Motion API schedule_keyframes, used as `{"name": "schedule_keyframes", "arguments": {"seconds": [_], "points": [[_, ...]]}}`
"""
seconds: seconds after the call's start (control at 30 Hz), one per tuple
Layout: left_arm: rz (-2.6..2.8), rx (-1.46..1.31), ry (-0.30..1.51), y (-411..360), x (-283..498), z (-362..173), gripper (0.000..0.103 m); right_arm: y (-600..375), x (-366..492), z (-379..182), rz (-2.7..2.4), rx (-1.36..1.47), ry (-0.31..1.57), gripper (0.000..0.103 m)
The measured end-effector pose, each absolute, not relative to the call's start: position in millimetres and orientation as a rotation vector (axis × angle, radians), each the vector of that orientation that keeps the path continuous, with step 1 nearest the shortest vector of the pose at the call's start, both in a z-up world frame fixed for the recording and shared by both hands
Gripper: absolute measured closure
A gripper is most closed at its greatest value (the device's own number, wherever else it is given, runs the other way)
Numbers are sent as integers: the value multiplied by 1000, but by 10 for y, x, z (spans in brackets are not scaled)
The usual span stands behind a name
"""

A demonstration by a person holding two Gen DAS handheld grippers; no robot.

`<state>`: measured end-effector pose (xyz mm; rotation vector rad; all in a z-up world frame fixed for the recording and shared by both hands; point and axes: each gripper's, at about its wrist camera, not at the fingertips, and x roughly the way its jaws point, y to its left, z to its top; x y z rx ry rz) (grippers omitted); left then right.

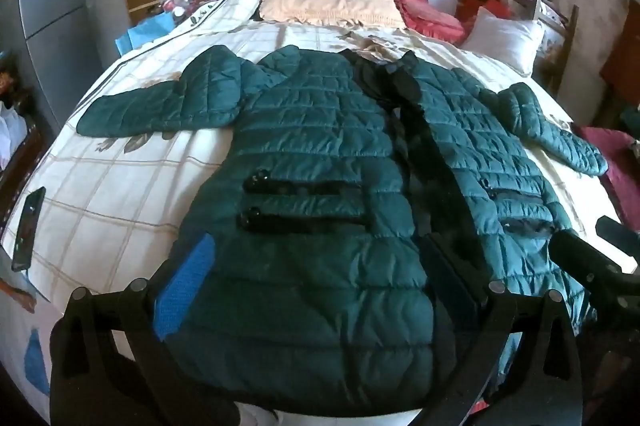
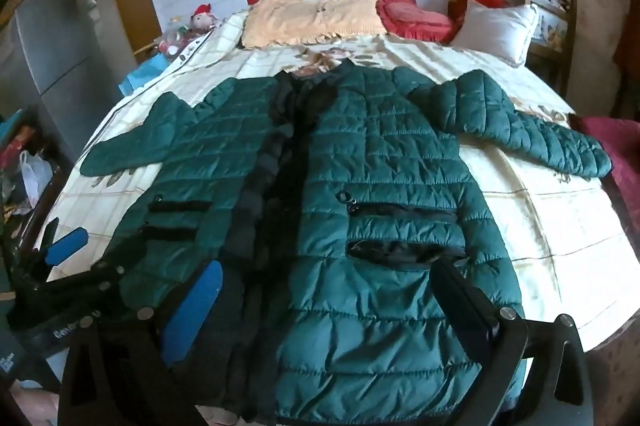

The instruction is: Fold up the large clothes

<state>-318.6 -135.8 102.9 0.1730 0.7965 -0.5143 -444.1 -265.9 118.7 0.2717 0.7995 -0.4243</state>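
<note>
A dark green quilted puffer jacket [image 1: 312,130] lies flat and front-up on the bed, open down the middle, both sleeves spread out; it also fills the right wrist view [image 2: 392,170]. My left gripper [image 1: 320,278] is open, hovering over the jacket's left half near the hem. My right gripper [image 2: 332,302] is open over the jacket's right half near the hem. The right gripper also shows at the right edge of the left wrist view [image 1: 592,258], and the left gripper at the left edge of the right wrist view [image 2: 68,246]. Neither holds anything.
The bed has a cream checked sheet [image 1: 120,186]. A phone [image 1: 28,226] lies near its left edge. Pillows, beige [image 1: 332,2], red [image 1: 432,14] and white [image 1: 504,38], sit at the head. A grey fridge [image 1: 48,6] stands left. A pink cloth [image 2: 616,146] lies at the right edge.
</note>
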Motion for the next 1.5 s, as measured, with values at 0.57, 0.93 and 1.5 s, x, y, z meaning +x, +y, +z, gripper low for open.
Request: {"name": "schedule_keyframes", "arguments": {"seconds": [0.57,0.93,1.5], "points": [[-534,158,790,-1276,-3308,1079,1,-2468,-4540,1269,-409,218,759,0],[-538,148,808,-1255,-3293,1061,1,-2471,-4503,1254,-454,194,889,0],[-535,148,823,-1269,-3247,997,1,-2494,-4431,1140,-444,201,890,0]]}}
